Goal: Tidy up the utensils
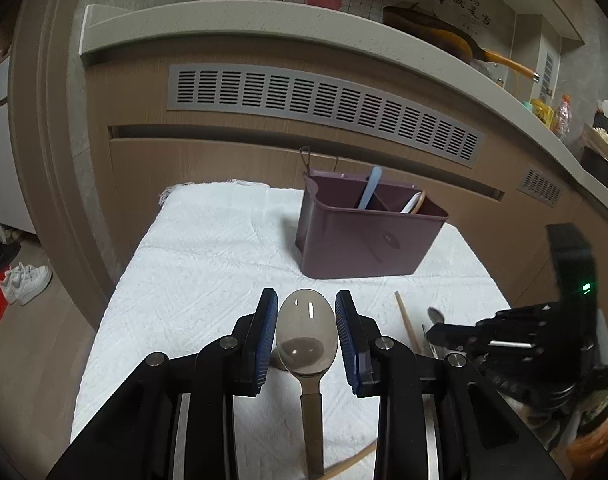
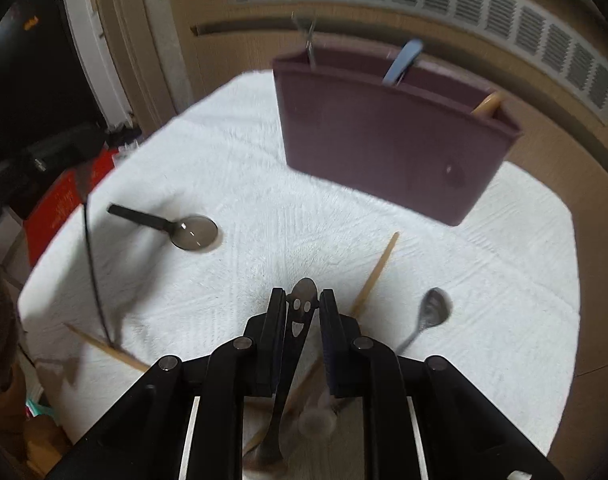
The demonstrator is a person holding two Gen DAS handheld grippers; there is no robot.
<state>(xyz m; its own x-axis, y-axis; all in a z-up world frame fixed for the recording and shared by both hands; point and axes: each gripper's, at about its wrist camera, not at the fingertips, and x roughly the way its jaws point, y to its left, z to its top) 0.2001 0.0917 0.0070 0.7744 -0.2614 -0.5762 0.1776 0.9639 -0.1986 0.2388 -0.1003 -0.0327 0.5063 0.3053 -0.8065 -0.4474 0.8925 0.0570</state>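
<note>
White towel (image 1: 208, 260) covers the table. The maroon utensil caddy (image 1: 368, 240) stands at its far side, with a blue handle (image 1: 371, 188) in the middle section and a pale wooden one (image 1: 414, 202) in the right section.

Your left gripper (image 1: 306, 300): jaws part-open and holding nothing. The smoky translucent spoon (image 1: 307, 336) shows in the gap, handle toward the camera. The right wrist view shows it lying free on the cloth at the left, no finger on it.

Your right gripper (image 2: 303, 300): jaws closed on a metal utensil with a smiley face cut-out (image 2: 302, 308), its rounded end poking out past the tips.

Loose on the towel: a wooden chopstick (image 2: 378, 272) just right of that grip, a small metal spoon (image 2: 434, 310) farther right, and a second chopstick (image 2: 104, 348) at the near left edge.
</note>
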